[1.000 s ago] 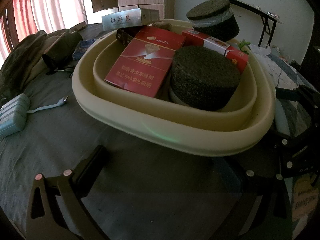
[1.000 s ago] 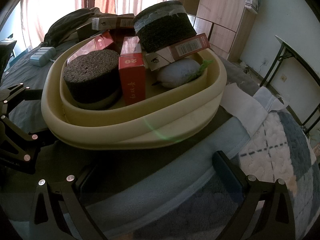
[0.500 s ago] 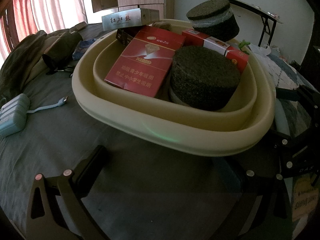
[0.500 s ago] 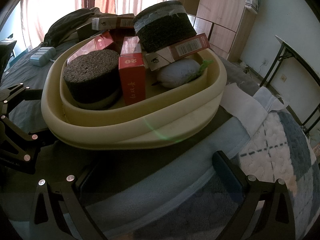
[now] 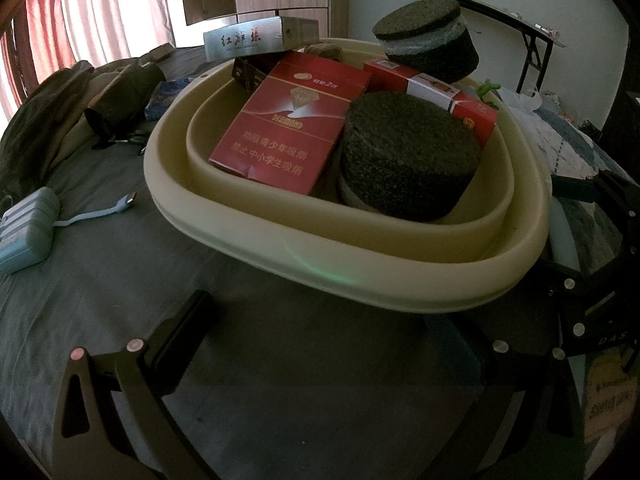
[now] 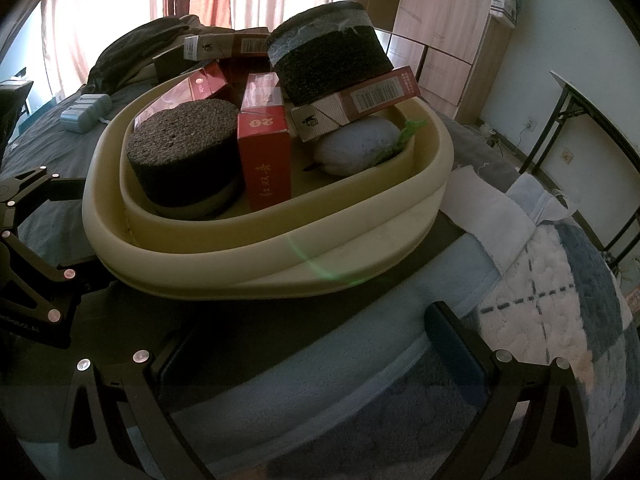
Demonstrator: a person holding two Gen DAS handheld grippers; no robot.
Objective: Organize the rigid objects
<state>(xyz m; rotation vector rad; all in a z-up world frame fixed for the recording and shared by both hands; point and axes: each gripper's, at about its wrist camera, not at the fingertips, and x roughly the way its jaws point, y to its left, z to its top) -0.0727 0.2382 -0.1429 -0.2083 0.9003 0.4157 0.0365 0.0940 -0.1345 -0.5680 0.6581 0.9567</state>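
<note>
A cream basin sits on the bed, filled with rigid items. In the left wrist view it holds a flat red box, a dark sponge cylinder, a long red carton, a second sponge cylinder on top, and a silver box at the far rim. In the right wrist view, the basin shows an upright red box and a pale pouch. My left gripper is open just short of the rim. My right gripper is open at the opposite side, holding nothing.
A pale blue power bank with a short cable lies on the grey sheet to the left. Dark clothing is heaped behind it. A white cloth and a checked quilt lie right of the basin. A folding table stands by the wall.
</note>
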